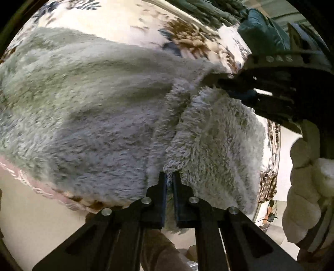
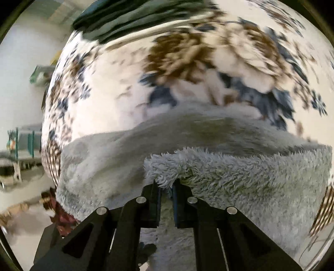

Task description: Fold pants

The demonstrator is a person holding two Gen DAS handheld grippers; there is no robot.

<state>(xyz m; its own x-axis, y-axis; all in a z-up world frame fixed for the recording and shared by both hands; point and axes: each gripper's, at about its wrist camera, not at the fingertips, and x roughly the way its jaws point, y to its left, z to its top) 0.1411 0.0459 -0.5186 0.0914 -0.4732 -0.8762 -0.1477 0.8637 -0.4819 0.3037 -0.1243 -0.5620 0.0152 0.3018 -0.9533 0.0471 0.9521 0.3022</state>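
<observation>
The pants [image 1: 104, 108] are fluffy pale grey fleece, spread over a floral bedspread [image 1: 129, 23]. My left gripper [image 1: 169, 177] is shut on a near edge of the pants. My right gripper [image 2: 166, 184] is shut on a fold of the same fleece [image 2: 229, 173], lifted over the lower layer [image 2: 108, 154]. In the left wrist view the right gripper [image 1: 235, 83] shows at the upper right, pinching the far edge of the raised flap [image 1: 215, 133].
The floral bedspread [image 2: 187, 62] covers the bed. Dark green bedding [image 2: 133, 14] lies at the far end. The person's white puffy sleeve [image 1: 306, 187] is at the right. Floor and furniture [image 2: 18, 146] lie beyond the bed's left edge.
</observation>
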